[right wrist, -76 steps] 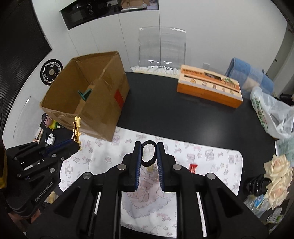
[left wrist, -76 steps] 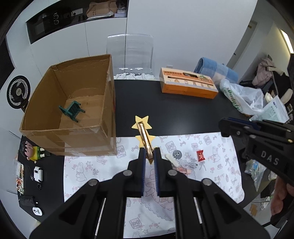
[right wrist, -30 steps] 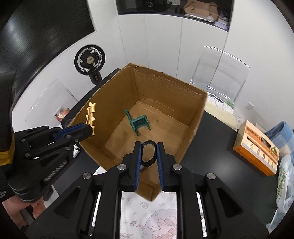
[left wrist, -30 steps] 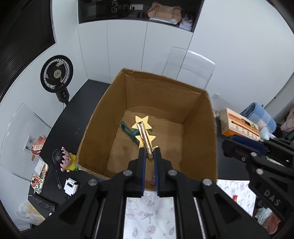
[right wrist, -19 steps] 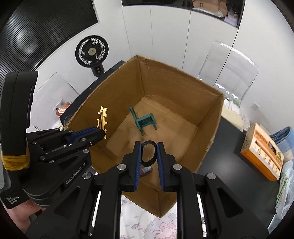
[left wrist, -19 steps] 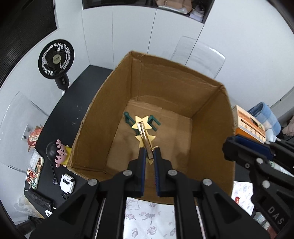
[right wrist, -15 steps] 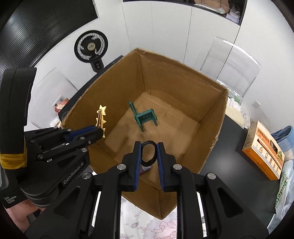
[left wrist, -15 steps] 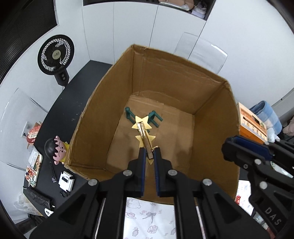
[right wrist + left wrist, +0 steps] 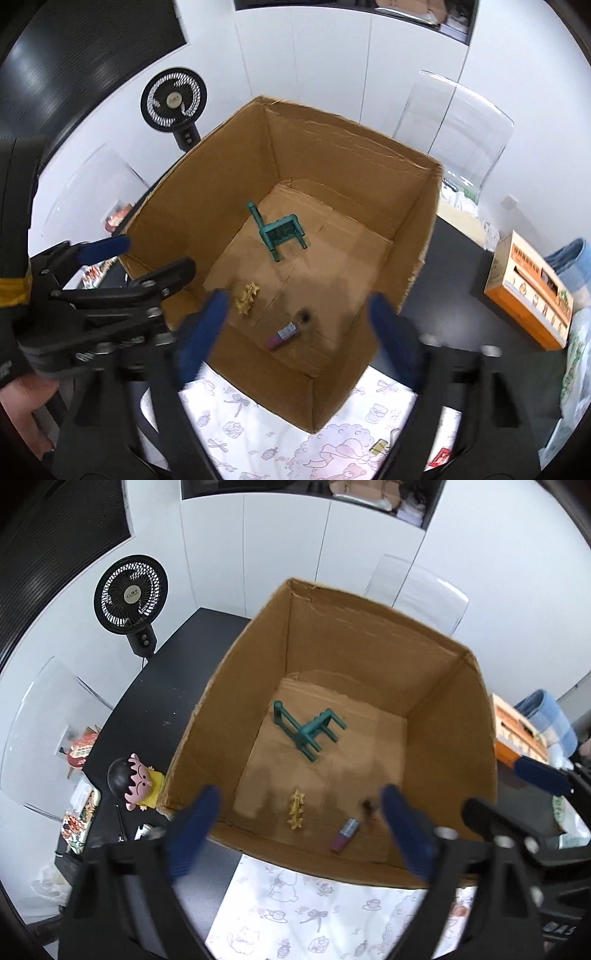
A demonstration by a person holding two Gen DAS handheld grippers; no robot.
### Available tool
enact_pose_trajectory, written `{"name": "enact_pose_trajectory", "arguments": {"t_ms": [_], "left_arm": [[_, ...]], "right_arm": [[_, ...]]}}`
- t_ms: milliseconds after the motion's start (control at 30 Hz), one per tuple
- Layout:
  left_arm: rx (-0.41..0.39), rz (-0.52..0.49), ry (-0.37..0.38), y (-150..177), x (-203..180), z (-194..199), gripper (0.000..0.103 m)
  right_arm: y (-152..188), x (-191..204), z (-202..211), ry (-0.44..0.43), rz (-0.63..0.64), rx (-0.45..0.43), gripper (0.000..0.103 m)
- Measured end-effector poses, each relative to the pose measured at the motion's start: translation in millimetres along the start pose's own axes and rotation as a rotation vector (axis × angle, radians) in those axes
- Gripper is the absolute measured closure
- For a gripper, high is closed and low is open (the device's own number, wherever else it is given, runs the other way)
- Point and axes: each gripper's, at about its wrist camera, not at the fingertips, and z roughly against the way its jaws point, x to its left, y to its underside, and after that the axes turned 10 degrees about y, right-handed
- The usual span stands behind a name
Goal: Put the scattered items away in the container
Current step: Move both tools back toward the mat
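Both grippers have let go since half a second ago: the star hair clip and the black ring are no longer between the fingers, and both now show down in the box.

From the left wrist view, we hold our left gripper [image 9: 299, 823] above the near wall of the cardboard box [image 9: 369, 627], looking steeply down into it. Its blue fingers [image 9: 192, 823] are spread wide and blurred, with nothing between them. The gold star hair clip [image 9: 296, 809] lies on the box floor near the front wall, its long axis running roughly from the near wall toward the far wall. A small purple tube [image 9: 344, 833] lies to the right of it, slanted, and a dark blurred thing that we take for the black ring [image 9: 368, 806] is just beside the upper end of the tube. The green toy chair [image 9: 308, 729] lies tipped over further back. Our right gripper [image 9: 546, 812] shows at the right edge.

From the right wrist view, our right gripper [image 9: 295, 328] is also over the near corner of the box [image 9: 332, 155], fingers [image 9: 201, 330] wide apart and empty. The hair clip [image 9: 246, 294] lies slanted, the tube [image 9: 283, 335] nearer to us, the ring [image 9: 305, 316] a dark smear just beside it. The chair [image 9: 279, 230] lies on its side. Our left gripper [image 9: 144, 254] reaches in over the left wall, its two fingers apart.
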Motion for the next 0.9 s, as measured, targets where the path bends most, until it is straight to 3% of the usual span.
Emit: {"name": "enact_pose_trajectory", "arguments": {"t_ms": [67, 433, 900], "left_arm": [[-0.003, -0.017, 0.006, 1.1, -2.5, 2.8, 0.000], [0.001, -0.111, -0.012, 14.6, -34.5, 17.8, 0.000], [0.014, -0.214, 0.075, 55.6, -109.5, 27.9, 0.000]], "right_arm": [[2.0, -5.9, 4.2, 0.000, -0.014, -0.013, 0.000], [24.5, -35.6, 39.4, 0.032, -0.045, -0.057, 0.000], [85.8, -95.2, 83.1, 0.094, -0.189, -0.069, 0.000]]}}
